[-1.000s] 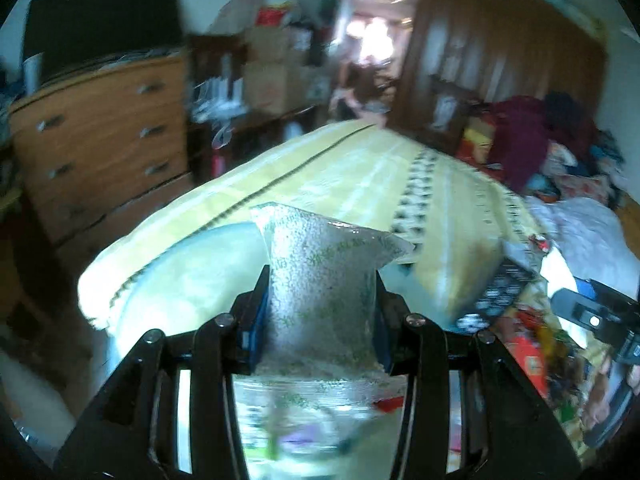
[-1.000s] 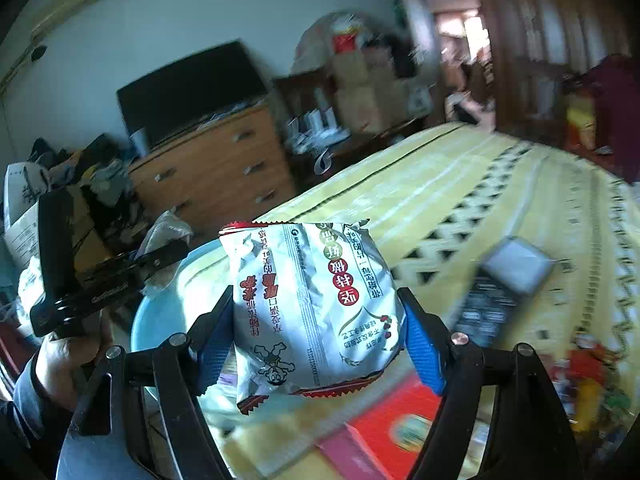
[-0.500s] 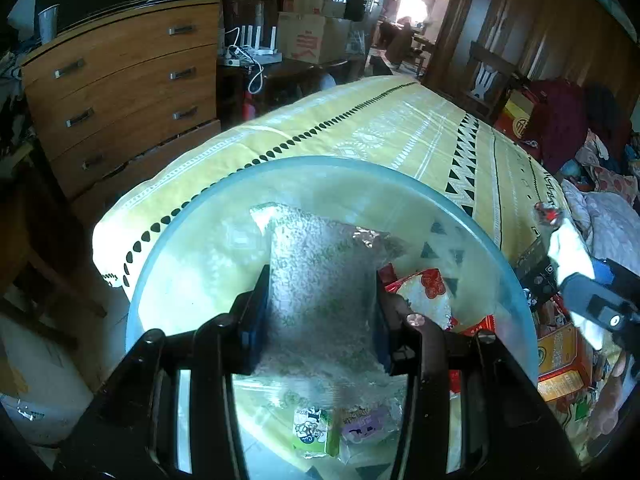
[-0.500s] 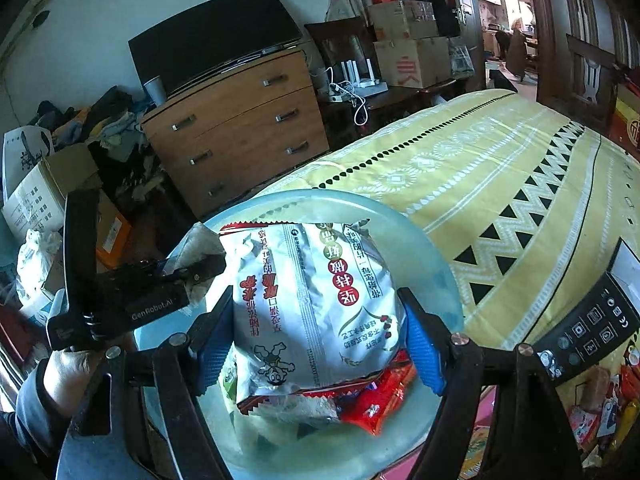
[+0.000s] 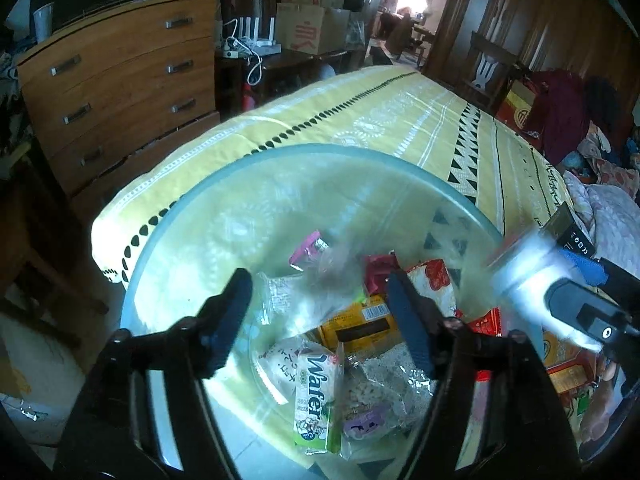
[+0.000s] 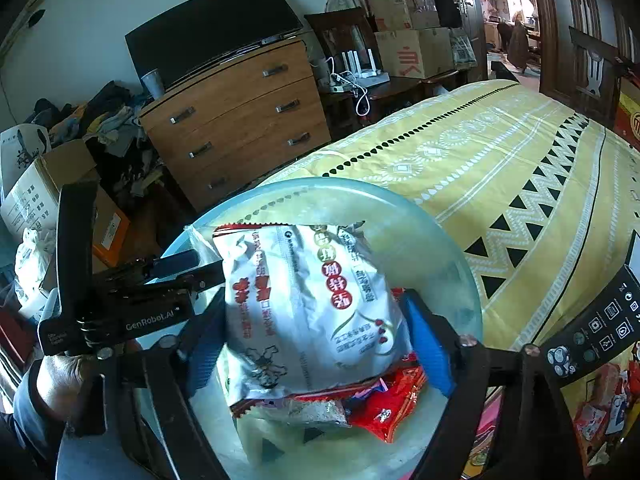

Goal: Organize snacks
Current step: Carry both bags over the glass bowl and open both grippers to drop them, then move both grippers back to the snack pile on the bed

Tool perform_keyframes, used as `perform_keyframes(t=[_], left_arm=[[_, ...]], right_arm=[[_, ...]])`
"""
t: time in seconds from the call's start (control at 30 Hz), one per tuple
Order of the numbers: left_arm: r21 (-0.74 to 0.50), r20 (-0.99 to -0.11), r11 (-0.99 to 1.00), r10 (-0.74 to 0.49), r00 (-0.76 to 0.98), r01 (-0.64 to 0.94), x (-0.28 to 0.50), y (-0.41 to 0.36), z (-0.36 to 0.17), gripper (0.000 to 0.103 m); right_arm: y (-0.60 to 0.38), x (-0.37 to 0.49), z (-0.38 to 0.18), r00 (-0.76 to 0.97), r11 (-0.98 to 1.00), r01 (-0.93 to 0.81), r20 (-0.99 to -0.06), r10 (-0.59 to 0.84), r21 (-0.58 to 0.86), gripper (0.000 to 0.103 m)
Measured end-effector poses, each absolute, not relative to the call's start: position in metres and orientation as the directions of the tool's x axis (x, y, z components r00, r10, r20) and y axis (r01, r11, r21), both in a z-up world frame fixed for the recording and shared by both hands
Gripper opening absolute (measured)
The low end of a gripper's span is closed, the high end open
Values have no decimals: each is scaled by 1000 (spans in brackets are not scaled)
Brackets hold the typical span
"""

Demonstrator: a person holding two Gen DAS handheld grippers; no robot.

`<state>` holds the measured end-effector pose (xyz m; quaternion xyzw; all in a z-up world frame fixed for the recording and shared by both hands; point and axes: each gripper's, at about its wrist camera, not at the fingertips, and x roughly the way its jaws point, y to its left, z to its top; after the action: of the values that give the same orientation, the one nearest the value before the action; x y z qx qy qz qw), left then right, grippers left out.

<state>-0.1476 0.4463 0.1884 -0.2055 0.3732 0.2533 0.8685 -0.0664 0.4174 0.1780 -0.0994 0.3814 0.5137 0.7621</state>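
Left gripper [image 5: 320,300] spread wide and empty above the clear bowl [image 5: 168,248], near the bedspread's [image 5: 400,120] corner, with a wafer pack [image 5: 318,396] and other snacks already heaped inside. Right gripper [image 6: 316,332] poised over the same bowl, blue pads loosely flanking a white snack bag [image 6: 308,308], possibly slipping free, given the blur. More packets [image 6: 600,412] scattered at the bedspread's near edge, apparently waiting to go in.

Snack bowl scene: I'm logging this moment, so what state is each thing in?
left gripper: open, holding nothing, over the bowl
right gripper: shut on the white snack bag
glass bowl: upright, holding several snack packs
dresser: drawers closed
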Motion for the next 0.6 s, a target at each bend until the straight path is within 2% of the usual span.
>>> perform_keyframes(t=[0.07, 0.17, 0.3, 0.37, 0.43, 0.47, 0.5, 0.6], left_arm=[[-165, -745, 785, 297, 597, -596, -148, 446, 190, 80], [-169, -728, 780, 313, 610, -602, -150, 445, 195, 80], [-170, -651, 806, 340, 679, -567, -159, 425, 219, 80], [-164, -615, 828, 340, 712, -536, -162, 409, 231, 80], [-177, -576, 851, 317, 753, -494, -164, 391, 241, 83], [-178, -553, 865, 306, 775, -468, -164, 377, 246, 88], [-180, -540, 873, 297, 787, -453, -163, 367, 248, 90], [-206, -511, 900, 236, 826, -385, -156, 339, 252, 91]], right_arm=[[415, -66, 178, 182, 455, -856, -681, 709, 245, 91], [400, -65, 186, 195, 460, -848, -653, 732, 262, 92], [310, -68, 218, 306, 479, -826, -479, 823, 297, 91], [249, -62, 222, 411, 554, -784, -433, 802, 282, 91], [187, -41, 211, 527, 671, -696, -452, 719, 255, 91], [156, -23, 197, 579, 738, -633, -490, 651, 234, 91], [133, -3, 180, 598, 788, -577, -546, 586, 214, 91], [86, 75, 111, 549, 886, -431, -730, 408, 171, 78]])
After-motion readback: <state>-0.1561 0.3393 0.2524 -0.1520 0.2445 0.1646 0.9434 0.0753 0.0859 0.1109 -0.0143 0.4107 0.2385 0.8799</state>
